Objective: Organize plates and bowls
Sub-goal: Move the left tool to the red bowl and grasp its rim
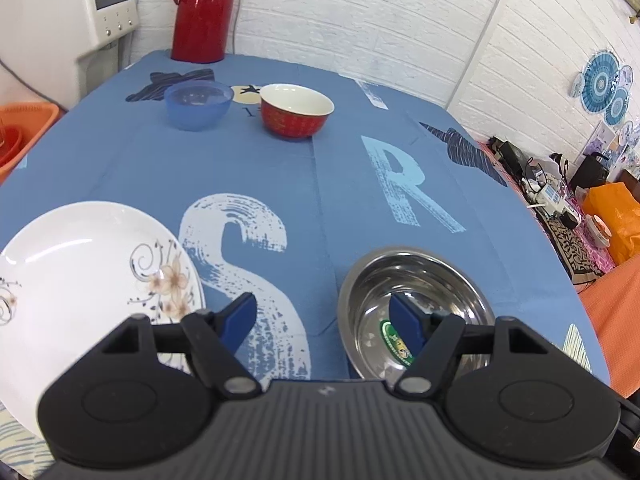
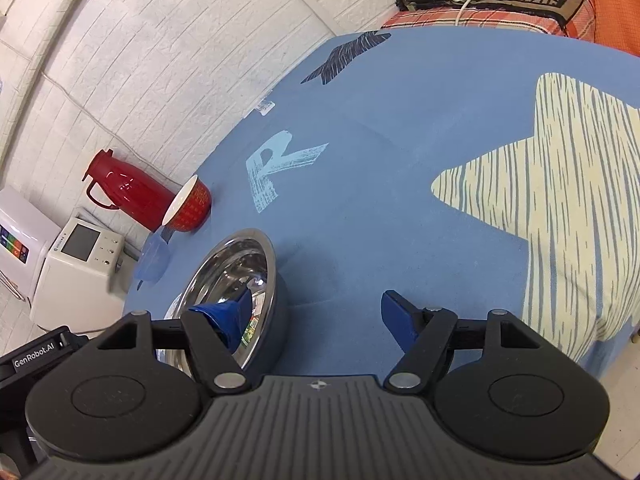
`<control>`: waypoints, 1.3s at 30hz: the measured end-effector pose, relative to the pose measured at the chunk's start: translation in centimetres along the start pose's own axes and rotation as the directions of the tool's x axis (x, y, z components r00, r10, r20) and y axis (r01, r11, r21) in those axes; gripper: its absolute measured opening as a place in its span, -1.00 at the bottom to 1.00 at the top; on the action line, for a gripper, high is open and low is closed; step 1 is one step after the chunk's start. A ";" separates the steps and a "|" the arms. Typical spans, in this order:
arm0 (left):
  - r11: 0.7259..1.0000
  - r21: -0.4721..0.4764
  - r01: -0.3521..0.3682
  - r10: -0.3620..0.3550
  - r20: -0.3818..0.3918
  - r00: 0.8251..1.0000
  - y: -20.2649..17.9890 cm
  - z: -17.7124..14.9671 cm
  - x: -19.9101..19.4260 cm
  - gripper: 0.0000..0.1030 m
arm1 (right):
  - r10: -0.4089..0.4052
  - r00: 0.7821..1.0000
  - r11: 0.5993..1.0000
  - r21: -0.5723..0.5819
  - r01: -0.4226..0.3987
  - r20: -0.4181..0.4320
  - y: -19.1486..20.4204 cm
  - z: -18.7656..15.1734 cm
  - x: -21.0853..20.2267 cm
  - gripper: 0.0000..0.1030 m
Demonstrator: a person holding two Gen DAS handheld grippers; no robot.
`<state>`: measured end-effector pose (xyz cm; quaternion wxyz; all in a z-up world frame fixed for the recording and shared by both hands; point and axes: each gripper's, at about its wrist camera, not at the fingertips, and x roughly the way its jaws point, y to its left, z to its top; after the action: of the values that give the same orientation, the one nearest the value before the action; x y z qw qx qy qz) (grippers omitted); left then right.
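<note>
Left gripper [image 1: 324, 320] spread wide, holding nothing; steel bowl [image 1: 416, 300] on blue tablecloth [image 1: 312, 176] just beyond, at 1 o'clock, its rt finger over the bowl's inside; white floral plate [image 1: 80, 280] at 9 o'clock; red bowl [image 1: 296, 110] and blue plastic bowl [image 1: 198, 105] side by side, far, 12 o'clock. Right gripper [image 2: 316, 312] likewise spread, empty; steel bowl at its 10 o'clock, left finger over rim.

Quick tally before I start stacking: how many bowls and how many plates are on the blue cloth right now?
Bowls: 3, namely the steel bowl, the red bowl and the blue plastic bowl
Plates: 1, the white floral plate
Total: 4
</note>
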<state>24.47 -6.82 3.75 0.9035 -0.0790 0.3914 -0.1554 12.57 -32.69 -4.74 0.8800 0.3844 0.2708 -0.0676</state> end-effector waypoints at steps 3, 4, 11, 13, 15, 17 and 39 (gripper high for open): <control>1.000 0.003 0.002 -0.002 -0.002 1.000 0.3 0.2 0.0 0.40 | -0.004 1.000 1.000 -0.006 0.004 0.004 0.2 0.2 0.0 0.12; 1.000 0.003 0.003 -0.003 -0.002 1.000 0.5 0.4 0.0 0.40 | -0.005 1.000 1.000 -0.011 0.005 0.009 0.3 0.4 0.0 0.12; 1.000 -0.024 0.010 -0.010 0.009 1.000 2.2 2.6 -0.1 0.40 | 0.002 1.000 0.999 -0.052 -0.001 0.029 1.7 1.8 0.3 0.13; 0.999 -0.049 0.012 -0.012 0.006 1.000 3.3 3.7 0.1 0.40 | 0.001 0.999 0.998 -0.057 0.001 0.038 2.1 2.3 0.5 0.13; 0.997 -0.072 0.010 -0.010 0.000 1.000 4.3 4.9 0.5 0.40 | 0.001 1.000 0.997 -0.071 0.001 0.028 2.6 3.0 1.2 0.14; 0.996 -0.086 -0.003 0.002 -0.011 1.000 5.2 6.6 1.4 0.40 | 0.009 1.000 0.994 -0.110 -0.008 0.003 3.8 4.2 2.4 0.17; 0.798 -0.587 -0.137 0.078 -0.125 0.989 10.3 20.2 20.2 0.40 | -0.165 0.941 0.768 -0.637 -0.065 -0.295 22.5 15.0 33.5 0.15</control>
<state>54.52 -3.67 1.01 0.8212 -0.3279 0.4664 0.0226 54.52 -24.77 0.31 0.8965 0.0607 0.4331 0.0708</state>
